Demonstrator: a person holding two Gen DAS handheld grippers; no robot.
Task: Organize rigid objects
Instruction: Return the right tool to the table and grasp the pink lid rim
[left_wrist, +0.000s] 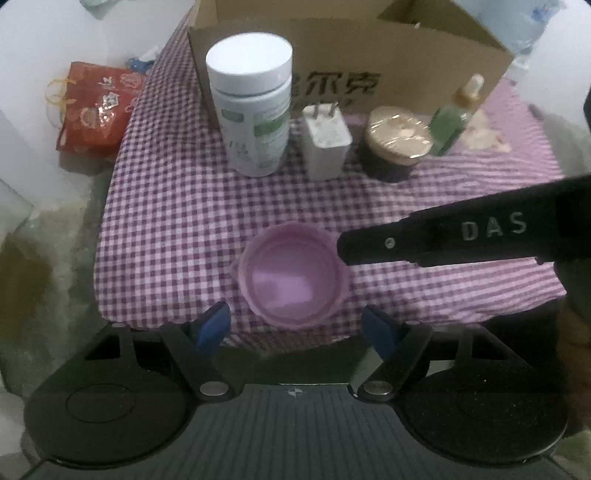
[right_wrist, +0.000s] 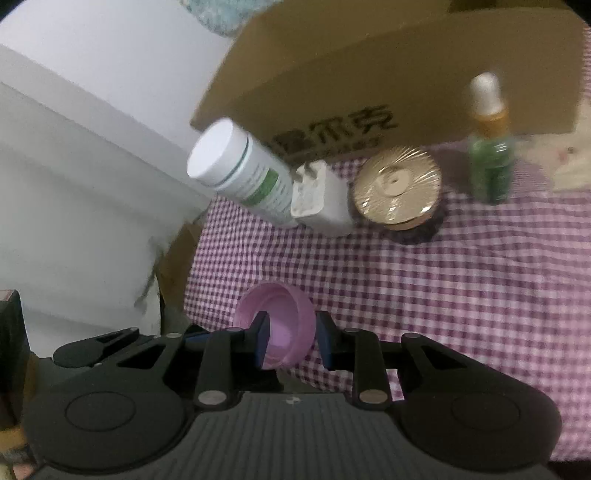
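Observation:
A pink round cap (left_wrist: 291, 273) lies open side up near the front edge of the checked tablecloth (left_wrist: 166, 221). My left gripper (left_wrist: 297, 328) hangs open just in front of it, one blue pad on each side. From the right, a black finger (left_wrist: 406, 240) of my right gripper reaches to the cap's right rim. In the right wrist view the right gripper (right_wrist: 293, 339) stands narrowly open over the cap (right_wrist: 284, 314). Its left pad is over the cap's hollow and its right pad just outside the rim. I cannot tell whether they touch.
Along the back stand a white bottle (left_wrist: 251, 107) with a green label, a white charger plug (left_wrist: 327, 142), a gold-lidded jar (left_wrist: 397, 138) and a green dropper bottle (left_wrist: 452, 122). Behind them is an open cardboard box (left_wrist: 406, 48). A red gift bag (left_wrist: 96, 107) lies off the table's left.

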